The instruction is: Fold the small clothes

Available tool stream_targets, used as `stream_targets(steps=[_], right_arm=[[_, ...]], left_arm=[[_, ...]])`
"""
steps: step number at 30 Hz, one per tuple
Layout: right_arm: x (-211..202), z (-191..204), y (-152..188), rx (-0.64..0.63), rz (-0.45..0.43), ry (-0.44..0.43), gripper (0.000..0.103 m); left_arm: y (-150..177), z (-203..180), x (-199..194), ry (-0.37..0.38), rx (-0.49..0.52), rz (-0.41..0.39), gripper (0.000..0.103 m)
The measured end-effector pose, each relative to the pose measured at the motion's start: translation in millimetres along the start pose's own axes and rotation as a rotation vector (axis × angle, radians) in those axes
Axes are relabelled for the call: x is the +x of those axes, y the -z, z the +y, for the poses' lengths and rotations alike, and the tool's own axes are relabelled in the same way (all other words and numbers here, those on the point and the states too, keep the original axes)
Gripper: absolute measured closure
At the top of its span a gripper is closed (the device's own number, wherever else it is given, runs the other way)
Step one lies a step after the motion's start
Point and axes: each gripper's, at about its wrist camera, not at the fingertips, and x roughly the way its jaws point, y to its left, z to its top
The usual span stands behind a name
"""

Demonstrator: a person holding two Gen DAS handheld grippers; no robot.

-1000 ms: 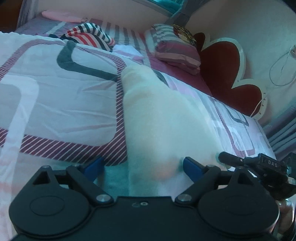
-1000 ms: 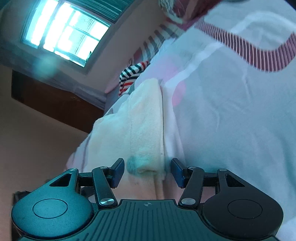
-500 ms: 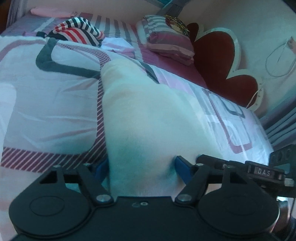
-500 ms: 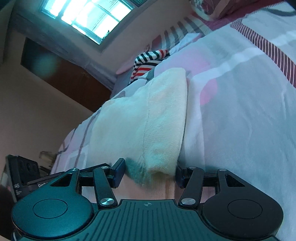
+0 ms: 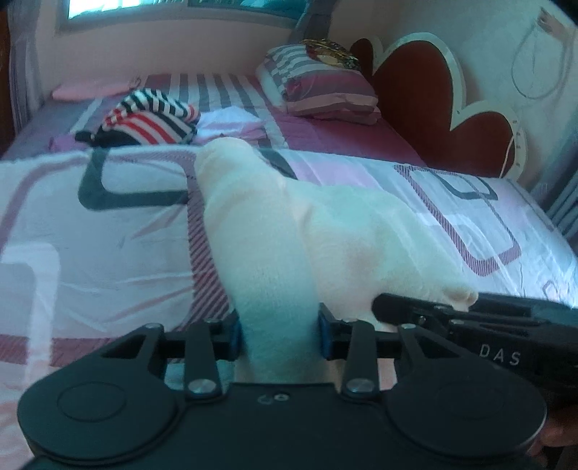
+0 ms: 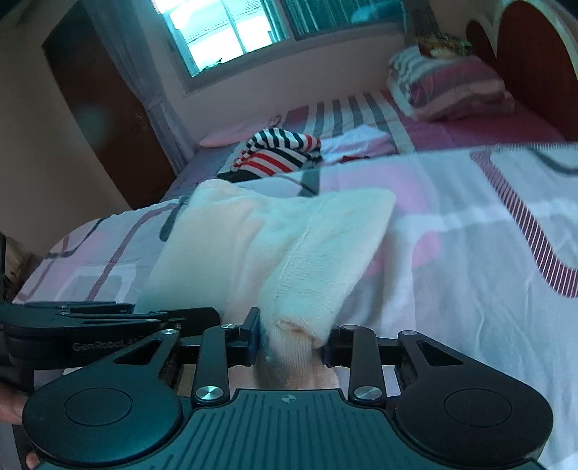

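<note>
A small cream knit garment (image 5: 310,231) lies stretched over the patterned bedspread (image 5: 90,253). My left gripper (image 5: 279,334) is shut on its near left edge, cloth bunched between the blue pads. My right gripper (image 6: 290,341) is shut on the near right corner, where a ribbed hem (image 6: 310,274) shows. The garment (image 6: 260,238) hangs taut from both grippers, lifted off the bed at the near side. The right gripper shows at the right of the left wrist view (image 5: 469,318); the left gripper shows at the left of the right wrist view (image 6: 108,318).
A striped red, white and black garment (image 5: 144,121) and a white folded cloth (image 5: 231,123) lie at the far side of the bed. A striped pillow (image 5: 321,86) leans on the red headboard (image 5: 426,94). A window (image 6: 231,29) and a dark wardrobe (image 6: 104,108) are behind.
Both grippers have closed on the garment's near edge and lifted it. The views have tilted up to level, showing more of the room.
</note>
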Motion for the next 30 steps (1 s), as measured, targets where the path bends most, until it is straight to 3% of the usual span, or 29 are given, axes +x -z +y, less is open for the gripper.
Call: stream_targets(steps=[7,17,25,30], right_arm=[[6,57,-14,-0.051,-0.018,-0.036,0.072],[70,199,17,-0.107,0.04,-0.184,0.072],[100,279,47,-0.065,0.069,-0.209,0.072],[111,286,60,-0.029,0.083,-0.176,0.072]], left_arm=[[-1,36,-43,-0.076,0.044,-0.032,0.067],[37,157,-105,-0.211,-0.012,0.0,0.067],[60,226,-140,-0.214,-0.008,0.019,0.067],[70,253,-141,-0.148,-0.015,0.043,0.063]])
